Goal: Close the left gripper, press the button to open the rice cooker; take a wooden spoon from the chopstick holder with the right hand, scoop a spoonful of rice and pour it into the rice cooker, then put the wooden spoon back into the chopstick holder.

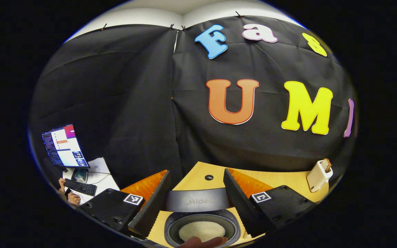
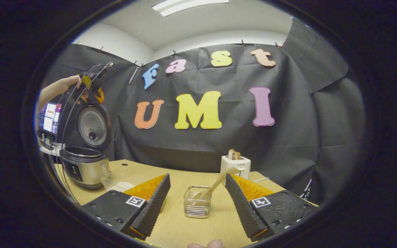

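Observation:
The rice cooker (image 2: 83, 167) stands at the table's left with its lid (image 2: 92, 126) swung up. In the left gripper view I look down past the lid's grey edge (image 1: 198, 200) into the inner pot (image 1: 171, 225), which holds white rice (image 1: 202, 230). My left gripper (image 1: 196, 171) is open with nothing between its fingers. A hand (image 2: 60, 85) holds it (image 2: 93, 90) above the raised lid. My right gripper (image 2: 197, 176) is open, a short way in front of the clear chopstick holder (image 2: 196, 207). A wooden spoon (image 2: 216, 183) leans in the holder, its handle pointing up and right.
A white toaster (image 2: 235, 165) with bread in it stands behind the holder, near the back wall. Something clear (image 2: 110, 179) lies beside the cooker. A monitor (image 1: 64, 146), a keyboard (image 1: 80, 187) and a person's hands sit on a desk off the table's left side.

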